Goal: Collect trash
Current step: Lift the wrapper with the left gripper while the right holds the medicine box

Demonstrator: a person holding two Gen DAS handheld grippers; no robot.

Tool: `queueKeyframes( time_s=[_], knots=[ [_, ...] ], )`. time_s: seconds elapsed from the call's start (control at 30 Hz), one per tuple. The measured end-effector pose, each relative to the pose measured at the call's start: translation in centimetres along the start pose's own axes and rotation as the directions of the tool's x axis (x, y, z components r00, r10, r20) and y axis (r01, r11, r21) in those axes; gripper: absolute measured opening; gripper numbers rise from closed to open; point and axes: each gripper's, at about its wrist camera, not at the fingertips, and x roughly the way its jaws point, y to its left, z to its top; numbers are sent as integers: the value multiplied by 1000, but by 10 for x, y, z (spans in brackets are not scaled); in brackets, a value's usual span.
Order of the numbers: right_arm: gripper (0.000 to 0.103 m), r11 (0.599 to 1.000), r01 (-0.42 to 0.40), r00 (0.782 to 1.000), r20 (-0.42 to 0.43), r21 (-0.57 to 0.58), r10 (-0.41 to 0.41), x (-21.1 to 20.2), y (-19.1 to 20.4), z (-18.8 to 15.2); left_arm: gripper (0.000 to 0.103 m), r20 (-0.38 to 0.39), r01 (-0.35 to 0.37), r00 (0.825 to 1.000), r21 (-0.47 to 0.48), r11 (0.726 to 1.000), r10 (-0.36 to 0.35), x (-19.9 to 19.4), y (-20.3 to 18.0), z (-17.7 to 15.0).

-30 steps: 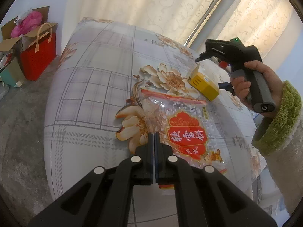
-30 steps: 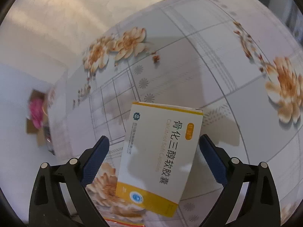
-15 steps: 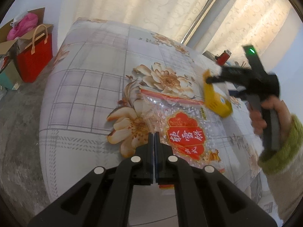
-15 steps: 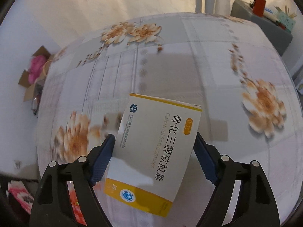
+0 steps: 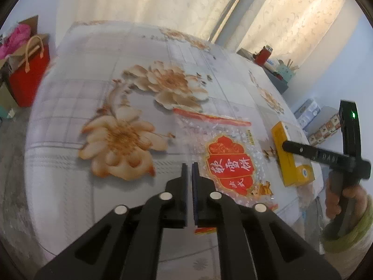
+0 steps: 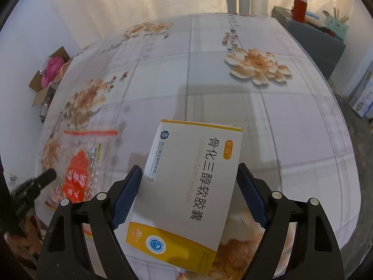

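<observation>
A clear snack bag [image 5: 226, 161] with a red label lies flat on the flowered table [image 5: 77, 98]; it also shows in the right wrist view [image 6: 79, 163]. My left gripper [image 5: 189, 170] hovers at the bag's left edge. Its jaws are opening, a narrow slit shows between them and nothing is in it. A white and yellow medicine box [image 6: 186, 186] sits clamped between the blue pads of my right gripper [image 6: 189, 168], lifted off the table. In the left wrist view the box [image 5: 286, 156] hangs to the right of the bag, near the table's edge.
A red paper bag [image 5: 28, 74] and an open carton with pink stuff [image 6: 51, 70] stand on the floor at the far left. A grey cabinet [image 6: 310, 37] with a red cup [image 6: 299, 7] stands behind the table. Printed cartons [image 6: 363, 93] sit on the floor at right.
My right gripper closed on the medicine box and carried it off the table toward the near right edge, rolling as it went. The left fingers parted slightly.
</observation>
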Motion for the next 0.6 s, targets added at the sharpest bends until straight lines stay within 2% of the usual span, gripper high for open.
queueKeyframes(
  time_s=[0.07,0.2,0.27,0.4,0.53,0.6],
  knots=[
    [77,1000,-3,1000,9,5,3,-3,-5,-6,23,-19,-10,1000,-3,1000,10,2,-3,1],
    [77,999,-34,999,23,29,34,-7,-12,-15,31,-44,-44,998,25,999,46,5,-12,3],
    [78,998,-49,998,29,39,48,-9,-16,-19,35,-66,-39,997,25,999,41,5,-15,2],
    [78,997,-66,997,44,45,64,-10,-19,-23,36,-103,-25,994,20,999,27,6,-20,-3],
    [78,996,-78,995,59,51,75,-9,-20,-27,36,-91,-88,991,86,992,96,8,-33,-9],
    [78,995,-78,995,68,55,74,-8,-19,-28,33,-82,-130,987,113,985,140,9,-38,-10]
  ],
)
